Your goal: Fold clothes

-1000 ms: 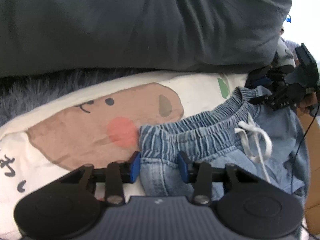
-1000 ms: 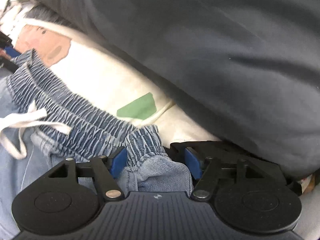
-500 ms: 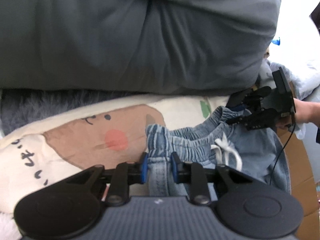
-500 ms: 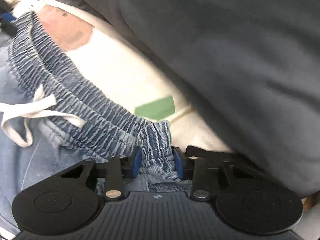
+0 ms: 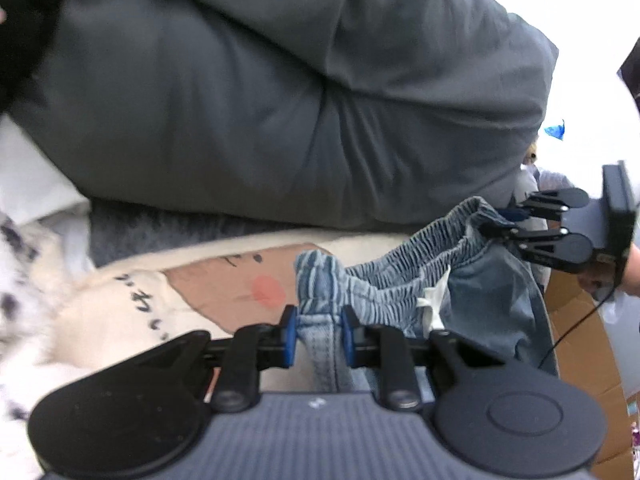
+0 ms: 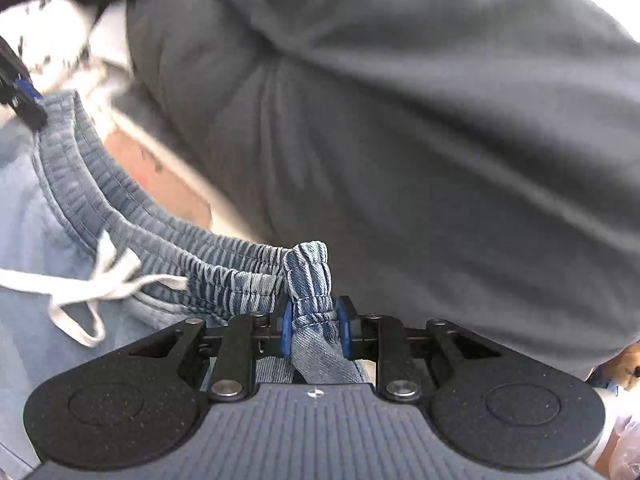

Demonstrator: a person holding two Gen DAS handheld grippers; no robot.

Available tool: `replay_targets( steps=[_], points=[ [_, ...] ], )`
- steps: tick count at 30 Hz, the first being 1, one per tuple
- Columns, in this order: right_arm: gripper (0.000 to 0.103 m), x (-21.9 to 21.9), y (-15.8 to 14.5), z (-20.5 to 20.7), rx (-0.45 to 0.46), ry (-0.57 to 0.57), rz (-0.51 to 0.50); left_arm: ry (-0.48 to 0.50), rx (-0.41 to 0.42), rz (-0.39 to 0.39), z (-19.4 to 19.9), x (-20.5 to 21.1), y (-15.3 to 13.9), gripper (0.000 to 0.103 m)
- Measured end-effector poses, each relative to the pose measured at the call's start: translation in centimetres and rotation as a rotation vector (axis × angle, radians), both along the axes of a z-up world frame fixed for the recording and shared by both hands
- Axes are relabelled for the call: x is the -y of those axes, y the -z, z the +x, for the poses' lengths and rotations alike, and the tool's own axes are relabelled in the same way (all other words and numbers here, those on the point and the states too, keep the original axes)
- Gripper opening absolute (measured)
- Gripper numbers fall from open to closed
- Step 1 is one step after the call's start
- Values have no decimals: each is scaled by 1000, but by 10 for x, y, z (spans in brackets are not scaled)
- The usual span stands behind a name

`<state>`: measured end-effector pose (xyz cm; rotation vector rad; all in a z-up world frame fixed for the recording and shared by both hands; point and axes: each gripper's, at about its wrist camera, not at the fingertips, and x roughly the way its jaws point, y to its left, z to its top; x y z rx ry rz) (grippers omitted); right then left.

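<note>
Denim shorts [image 5: 492, 300] hang before the grey duvet [image 5: 280, 100] — we clamp their waistband in left gripper [image 5: 318, 334] and right gripper [image 6: 314, 330], jaws just closed. Next, we judge, comes spreading them flat — evenly tensioned.

The left gripper [image 5: 317, 334] is pointing down at a slant, its blue pads [image 5: 289, 334] pressing on denim after its jaws have just been closing. The right gripper [image 6: 314, 330] is doing likewise, its pads [image 6: 286, 330] pinching bunched denim. A hand [image 5: 630, 270] is holding the right gripper from behind.
</note>
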<state>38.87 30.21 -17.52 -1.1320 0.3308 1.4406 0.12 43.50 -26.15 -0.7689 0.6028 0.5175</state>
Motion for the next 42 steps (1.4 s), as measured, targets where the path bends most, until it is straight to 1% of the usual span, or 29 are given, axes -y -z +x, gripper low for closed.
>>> replay_targets(
  steps=[3,5,9,11,13,15,18,21,23,26,27,28,30,32,33,34,36,37,40,42],
  points=[
    [23,-6,-21,-5,-49,36,35,-29,-7,0,-15,-4,-11,23],
    [23,-7,-32,-7,-92,65,55,-40,-17,16,-21,-8,-20,23],
    [23,-16,-34,-10,-177,128,70,-64,-34,52,-26,-24,-33,23],
    [23,-25,-21,-8,-190,146,62,-65,-50,48,-22,-37,-28,23],
    [23,-35,-1,-3,-209,164,49,-59,-86,41,-11,-47,-12,23],
    [23,-46,24,4,-220,181,19,-54,-128,40,2,-56,5,23],
    [24,-63,65,12,-233,210,-34,-78,-182,-1,16,-71,31,24],
    [24,-74,97,14,-201,221,-90,-62,-246,36,35,-74,46,24],
    [24,-77,112,17,-190,239,-108,-60,-267,33,43,-80,57,24],
    [25,-85,129,26,-197,281,-102,-45,-299,43,48,-86,77,24],
    [26,-87,133,27,-199,293,-91,-45,-312,39,50,-88,85,24],
    [30,-90,136,28,-201,306,-79,-47,-324,33,53,-89,92,25],
    [36,-94,142,30,-206,332,-53,-65,-329,10,53,-90,100,29],
    [38,-96,141,30,-208,332,-43,-74,-328,-9,51,-90,98,32],
    [41,-95,137,30,-214,330,-41,-75,-328,-16,49,-89,95,34],
    [47,-92,131,31,-223,328,-37,-75,-328,-22,46,-88,92,37],
    [48,-84,119,31,-241,316,-33,-65,-323,-34,42,-86,88,43],
    [49,-79,114,31,-244,304,-35,-57,-324,-40,41,-85,89,50],
    [50,-67,110,31,-207,277,-52,-28,-339,-50,41,-81,92,50],
    [50,-62,112,39,-207,303,-64,-13,-345,-62,39,-78,96,50]
  ],
)
